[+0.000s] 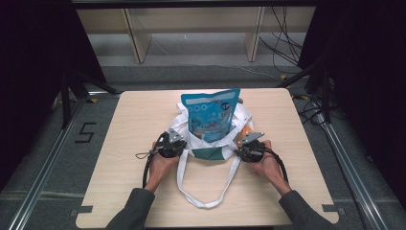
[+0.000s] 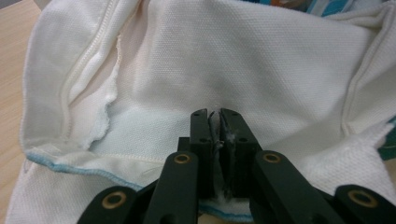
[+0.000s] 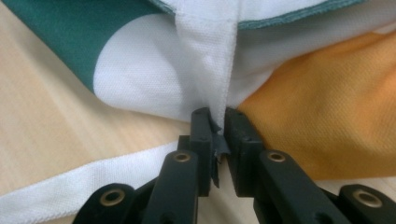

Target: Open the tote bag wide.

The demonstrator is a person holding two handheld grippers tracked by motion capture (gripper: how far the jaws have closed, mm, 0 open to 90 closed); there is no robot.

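Note:
A white tote bag [image 1: 210, 146] with green and orange patches lies in the middle of the table. A blue snack packet [image 1: 210, 112] stands out of its mouth. My left gripper [image 1: 178, 143] is at the bag's left rim. In the left gripper view its jaws [image 2: 217, 116] stand a narrow slit apart over the slack white cloth [image 2: 243, 60], and nothing is pinched in them. My right gripper [image 1: 243, 146] is at the bag's right side. Its tips [image 3: 217, 116] pinch the folded white strap [image 3: 210, 56], between the green patch [image 3: 60, 32] and the orange one [image 3: 327, 116].
The bag's other white strap loop [image 1: 206, 201] trails over the light wooden table [image 1: 134, 115] toward the front edge. Both forearms come in from the bottom. Shelving legs and cables are on the floor beyond the far edge.

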